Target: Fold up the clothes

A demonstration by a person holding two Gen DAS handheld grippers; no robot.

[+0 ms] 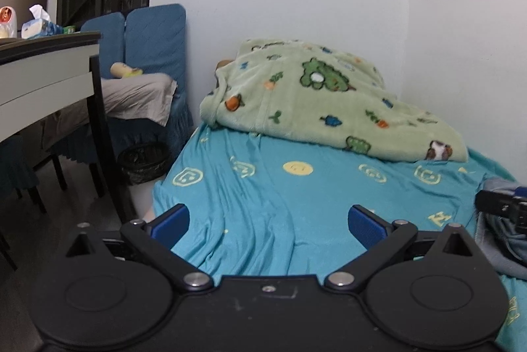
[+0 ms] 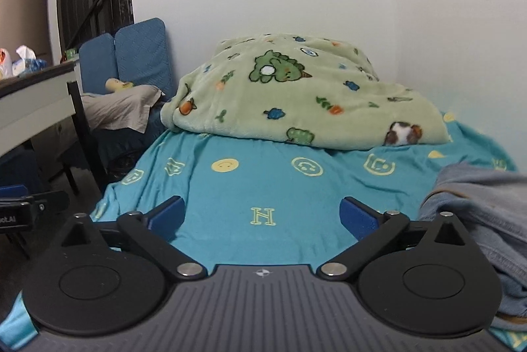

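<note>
Presently both grippers, left (image 1: 268,221) and right (image 2: 262,213), hover spread wide and empty over the sheet (image 2: 263,187), the grey garment (image 2: 487,213), seemingly crumpled, lying beside the right one.

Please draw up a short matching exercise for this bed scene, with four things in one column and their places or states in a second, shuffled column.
Things:
1. green cartoon blanket
2. grey garment
3. tissue pack
4. right gripper

Places or states:
A. on the table at far left
B. jaws open, nothing between them
C. heaped at the far end of the bed, against the wall
D. crumpled on the teal sheet, to the right of the right gripper

Pairs: 1-C, 2-D, 3-A, 4-B
</note>
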